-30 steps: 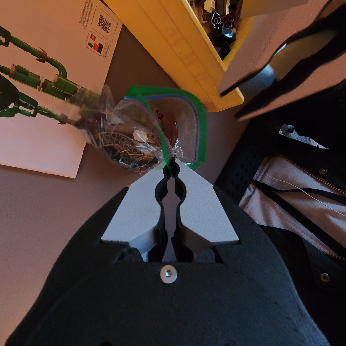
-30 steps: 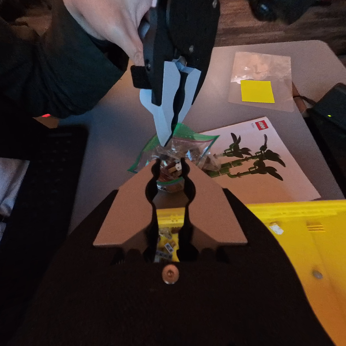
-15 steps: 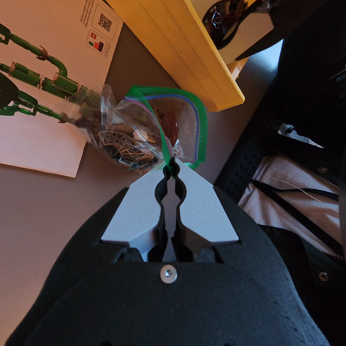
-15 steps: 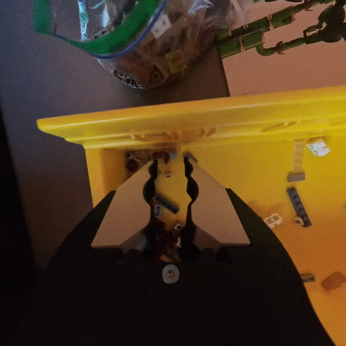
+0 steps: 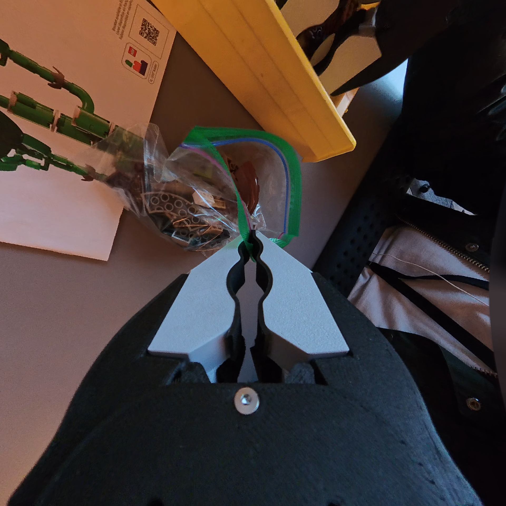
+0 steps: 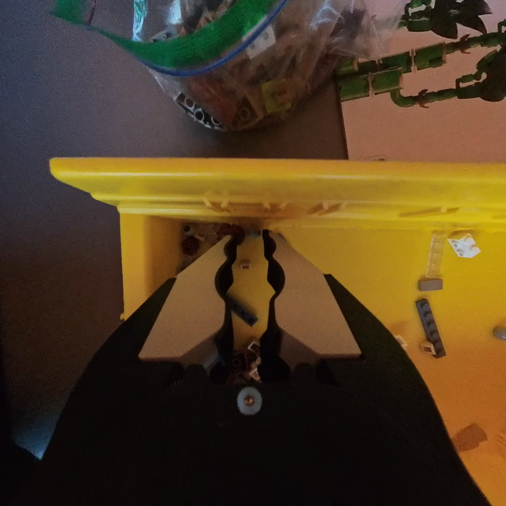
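Booklet lies under bag, beside bin.

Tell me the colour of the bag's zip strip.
Green zip strip, clearest in the left wrist view.

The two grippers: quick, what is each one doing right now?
Left gripper: closed on the green rim of the plastic bag.
Right gripper: open, empty, inside the yellow bin.

right hand-held gripper | moved from above bag into yellow bin | fingers apart
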